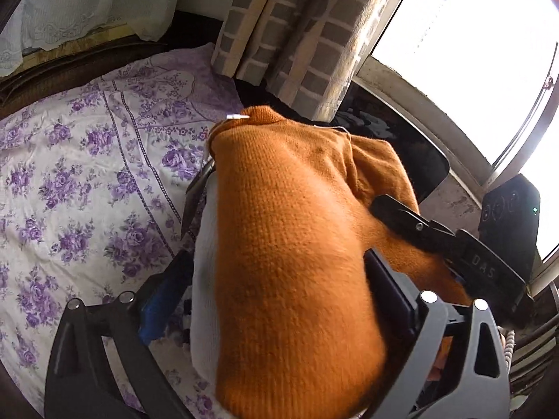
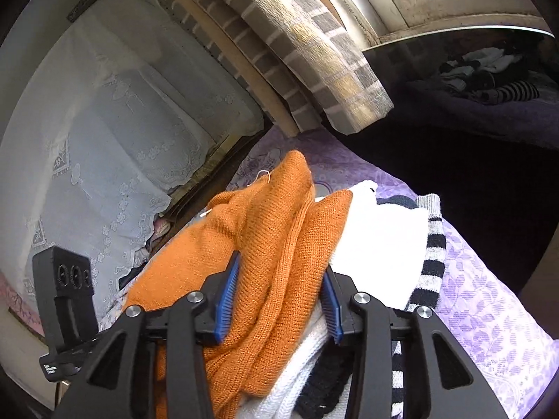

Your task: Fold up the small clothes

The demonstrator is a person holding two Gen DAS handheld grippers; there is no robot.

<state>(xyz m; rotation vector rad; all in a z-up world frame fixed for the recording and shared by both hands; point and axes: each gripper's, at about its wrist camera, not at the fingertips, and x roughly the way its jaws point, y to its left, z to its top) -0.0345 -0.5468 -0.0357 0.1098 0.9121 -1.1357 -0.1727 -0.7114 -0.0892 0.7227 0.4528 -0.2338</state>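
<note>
A bed [image 1: 70, 160] covered with a white sheet printed with purple roses fills the left wrist view, and in the right wrist view the same bedding shows as lilac patterned cloth at the lower right. Behind the bed hangs a white lace cover [image 2: 115, 122], and a grey-and-cream checked curtain [image 1: 297, 35] falls beside a bright window [image 1: 464, 42].

The orange knitted sweater [image 1: 290, 244] is the largest thing on the bed. It lies bunched along the middle of both views, over a white garment [image 2: 380, 241] and beside a black-and-white striped piece [image 2: 433, 255], with a patch of black knit [image 2: 325, 384] showing near the bottom edge. A small white tag [image 1: 237, 117] sits at the far tip of the sweater.

The left gripper [image 1: 279, 296] stands spread wide, with the sweater between its fingers. Its left blue pad [image 1: 153, 310] is clear of the cloth, and the right-hand finger sits against the sweater's edge, so nothing is pinched. The jaws are released.

The right gripper [image 2: 279, 300] has its two blue pads [image 2: 227, 300] on either side of a thick fold of the orange sweater. Both pads lie against the knit, and the fold is bunched between them, so this gripper is grasping the sweater.
</note>
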